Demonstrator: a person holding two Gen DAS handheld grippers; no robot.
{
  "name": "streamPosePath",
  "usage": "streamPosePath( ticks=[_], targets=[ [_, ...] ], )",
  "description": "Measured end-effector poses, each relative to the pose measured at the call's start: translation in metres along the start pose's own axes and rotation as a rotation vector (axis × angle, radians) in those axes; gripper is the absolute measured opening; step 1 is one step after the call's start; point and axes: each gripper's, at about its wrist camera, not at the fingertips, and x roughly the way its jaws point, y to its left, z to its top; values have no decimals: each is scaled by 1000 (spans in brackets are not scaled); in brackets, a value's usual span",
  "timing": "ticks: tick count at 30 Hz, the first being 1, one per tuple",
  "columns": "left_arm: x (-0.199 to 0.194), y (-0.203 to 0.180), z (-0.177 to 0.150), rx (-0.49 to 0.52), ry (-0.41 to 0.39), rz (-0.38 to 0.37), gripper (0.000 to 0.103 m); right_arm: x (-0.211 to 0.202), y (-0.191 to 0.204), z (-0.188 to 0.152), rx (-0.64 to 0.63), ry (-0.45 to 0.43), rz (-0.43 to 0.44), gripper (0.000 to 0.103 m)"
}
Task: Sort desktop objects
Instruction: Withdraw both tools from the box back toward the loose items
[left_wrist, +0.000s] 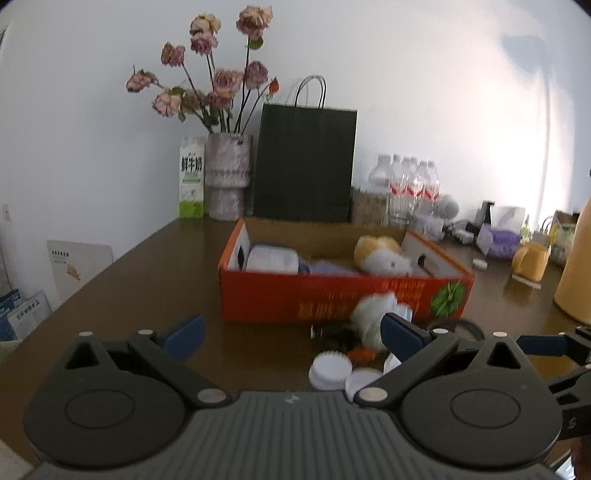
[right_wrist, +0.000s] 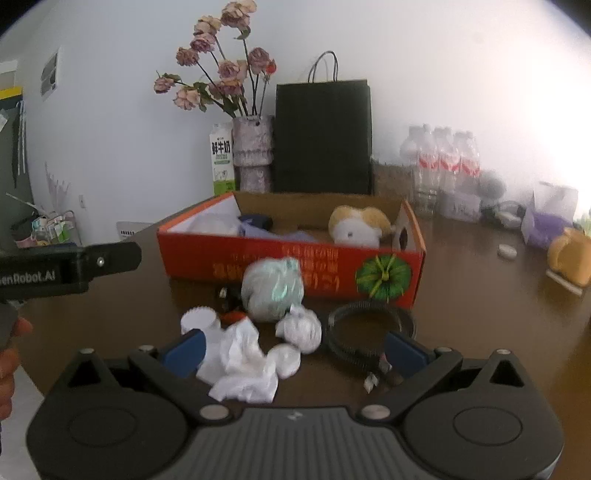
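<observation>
While both sets of blue-padded jaws stand wide apart with nothing between them, I hold my right gripper (right_wrist: 293, 350) low over a little heap on the glossy dark wooden table (right_wrist: 480, 314). Nearest its fingers lies a crumpled white tissue (right_wrist: 243, 369), soft and creased, touching a flat round white cap (right_wrist: 286, 360). Just beyond sit a small wadded white ball (right_wrist: 300, 328) and a larger, rounder paper bundle with a pale green tinge (right_wrist: 272, 288), which rests close against the front wall of the box. A white lid with a ribbed, toothed edge (right_wrist: 199, 319) lies to the left, a small orange piece (right_wrist: 233, 316) beside it, and a black ring with a ridged rim (right_wrist: 369, 328) lies flat to the right. My left gripper (left_wrist: 291, 338) hovers over bare table left of the same heap. Behind stands the open orange cardboard box (right_wrist: 295, 266), printed with a green pumpkin, holding a plush toy in white and tan (right_wrist: 356, 225) and pale lilac cloth. Past it, against the wall, a matte black paper bag (right_wrist: 322, 136) with cord handles stands beside a mottled ceramic vase of dried roses (right_wrist: 252, 153) and a milk carton (right_wrist: 222, 158).
</observation>
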Motion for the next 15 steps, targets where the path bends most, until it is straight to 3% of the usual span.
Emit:
streamPosePath(
  ticks=[15],
  targets=[
    [7, 11, -32, -19, 126, 26, 103, 3, -2, -28, 72, 70, 11, 103]
  ],
)
